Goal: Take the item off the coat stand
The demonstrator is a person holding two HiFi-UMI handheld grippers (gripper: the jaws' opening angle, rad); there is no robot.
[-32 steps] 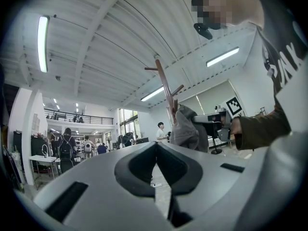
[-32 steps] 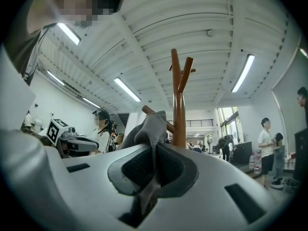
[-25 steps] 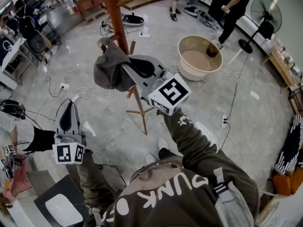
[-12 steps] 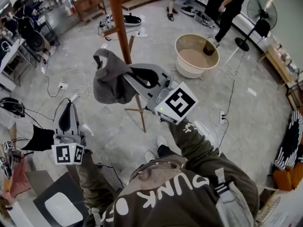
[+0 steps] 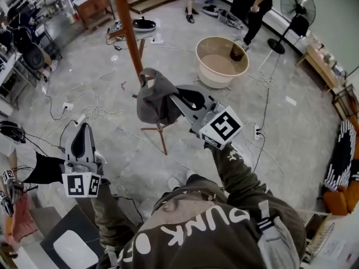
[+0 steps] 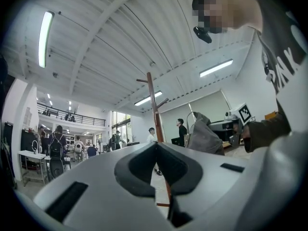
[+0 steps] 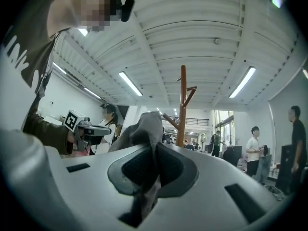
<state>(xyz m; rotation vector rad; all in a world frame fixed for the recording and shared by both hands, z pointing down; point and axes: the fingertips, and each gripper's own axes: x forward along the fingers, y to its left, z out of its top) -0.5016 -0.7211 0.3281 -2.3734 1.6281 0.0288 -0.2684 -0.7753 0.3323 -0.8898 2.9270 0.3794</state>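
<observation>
The brown wooden coat stand (image 5: pixel 125 31) rises at the upper left of the head view, with its feet (image 5: pixel 161 132) on the grey floor. A grey cloth item (image 5: pixel 153 97) hangs clear of the pole, to its right. My right gripper (image 5: pixel 171 97) is shut on it; in the right gripper view the cloth (image 7: pixel 147 129) is pinched between the pads, with the stand (image 7: pixel 183 105) behind it. My left gripper (image 5: pixel 84 125) is held low at the left, shut and empty. From the left gripper (image 6: pixel 155 144) I see the stand (image 6: pixel 153 105) and the grey item (image 6: pixel 204 134).
A beige basin (image 5: pixel 202 46) stands on the floor beyond the stand. Cables (image 5: pixel 84 108) and a power strip (image 5: pixel 258 132) lie around. People (image 5: pixel 252 4) stand at the back near a fan (image 5: pixel 297 7). Desks and chairs (image 5: pixel 28 43) line the left side.
My right gripper has carried the grey item rightward, away from the stand's pole. The left gripper has stayed in place.
</observation>
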